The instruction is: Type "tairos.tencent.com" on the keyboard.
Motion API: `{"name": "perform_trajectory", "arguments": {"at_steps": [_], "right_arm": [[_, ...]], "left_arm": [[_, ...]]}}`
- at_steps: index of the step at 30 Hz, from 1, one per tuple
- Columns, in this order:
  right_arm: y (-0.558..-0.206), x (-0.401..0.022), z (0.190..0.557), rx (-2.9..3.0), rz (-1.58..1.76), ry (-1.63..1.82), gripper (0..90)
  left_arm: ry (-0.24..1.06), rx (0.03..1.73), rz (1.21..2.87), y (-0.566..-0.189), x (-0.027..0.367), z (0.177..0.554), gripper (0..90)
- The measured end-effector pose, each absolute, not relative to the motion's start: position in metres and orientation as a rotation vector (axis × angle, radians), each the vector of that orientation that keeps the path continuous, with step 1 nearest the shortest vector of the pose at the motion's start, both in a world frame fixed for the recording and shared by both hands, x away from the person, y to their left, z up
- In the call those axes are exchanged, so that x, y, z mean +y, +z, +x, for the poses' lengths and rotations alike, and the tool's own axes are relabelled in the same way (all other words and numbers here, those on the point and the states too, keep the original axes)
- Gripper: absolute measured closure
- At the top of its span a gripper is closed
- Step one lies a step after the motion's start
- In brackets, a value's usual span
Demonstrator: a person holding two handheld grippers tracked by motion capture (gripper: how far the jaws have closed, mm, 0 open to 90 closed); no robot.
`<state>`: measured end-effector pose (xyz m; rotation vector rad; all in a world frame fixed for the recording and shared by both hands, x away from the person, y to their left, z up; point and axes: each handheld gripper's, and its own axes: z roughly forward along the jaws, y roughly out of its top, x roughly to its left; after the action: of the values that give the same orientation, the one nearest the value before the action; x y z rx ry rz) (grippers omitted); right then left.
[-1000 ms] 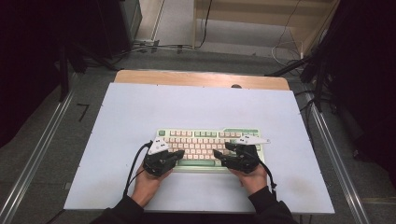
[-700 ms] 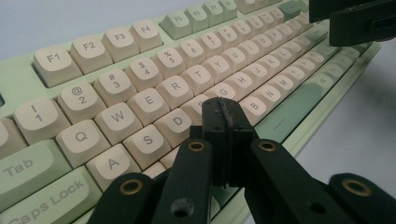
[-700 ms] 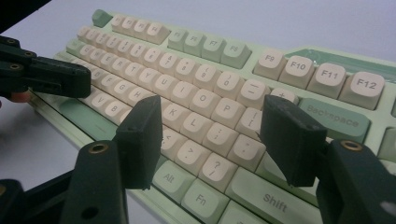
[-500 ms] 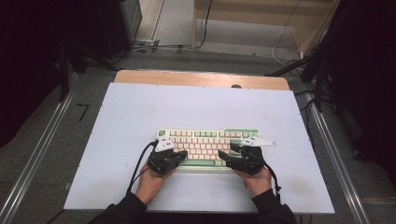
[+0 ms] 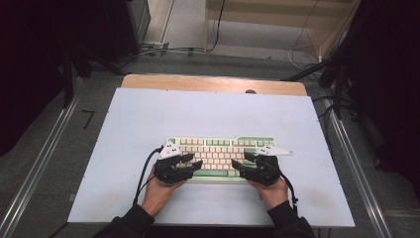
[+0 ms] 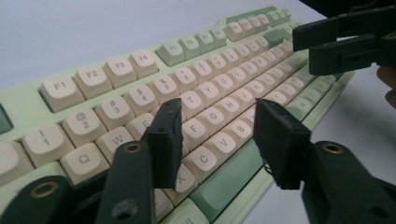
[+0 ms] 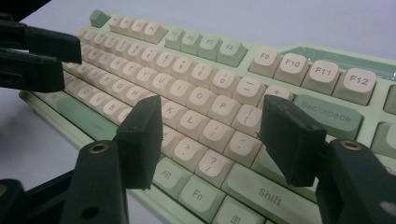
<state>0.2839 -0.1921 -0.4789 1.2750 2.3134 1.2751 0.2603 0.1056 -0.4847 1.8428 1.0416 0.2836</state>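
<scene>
Keyboard (image 5: pixel 220 157) sits mid-table, long axis across you, left to right. Your left gripper (image 6: pixel 217 135) hovers over letter keys at its left half, jaws just opened, nothing between. Right gripper (image 7: pixel 210 135) over right half, parted, empty. Both equally near.

A: What is the pale green keyboard with cream keycaps (image 6: pixel 154 88) made of?
B: Plastic, by the look of it. The caps are smooth and matt with a soft sheen, and the green case looks the same.
A: And the black two-jaw left gripper (image 6: pixel 217 140)?
B: Dark matt plastic arms with brass-coloured metal rivets; the pads (image 6: pixel 280 140) look rough and grainy. The black right gripper (image 7: pixel 215 140) matches it.
A: The tabletop?
B: A smooth, matt pale blue-white table sheet (image 5: pixel 148 119), with a light wooden board edge (image 5: pixel 198 83) at the far side.
</scene>
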Motion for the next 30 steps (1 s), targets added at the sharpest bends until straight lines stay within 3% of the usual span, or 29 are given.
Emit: {"name": "perform_trajectory", "arguments": {"at_steps": [3, 7, 16, 20, 30], "right_arm": [[-0.479, -0.192, 0.284, 2.315, 1.276, 1.272, 37.7], [-0.479, -0.192, 0.284, 2.316, 1.272, 1.273, 37.7], [-0.479, -0.192, 0.284, 2.319, 1.276, 1.27, 37.6], [-0.48, -0.191, 0.284, 2.32, 1.271, 1.27, 37.6], [-0.48, -0.191, 0.284, 2.322, 1.271, 1.27, 37.4]], "left_arm": [[0.33, 1.057, 1.844, -0.483, 0.107, 0.262, 38.9], [0.378, 1.084, 1.829, -0.481, 0.111, 0.264, 32.8], [0.431, 1.128, 1.792, -0.479, 0.122, 0.27, 34.8], [0.442, 1.14, 1.781, -0.48, 0.125, 0.273, 44.3], [0.403, 1.122, 1.794, -0.484, 0.123, 0.28, 86.3]]}}
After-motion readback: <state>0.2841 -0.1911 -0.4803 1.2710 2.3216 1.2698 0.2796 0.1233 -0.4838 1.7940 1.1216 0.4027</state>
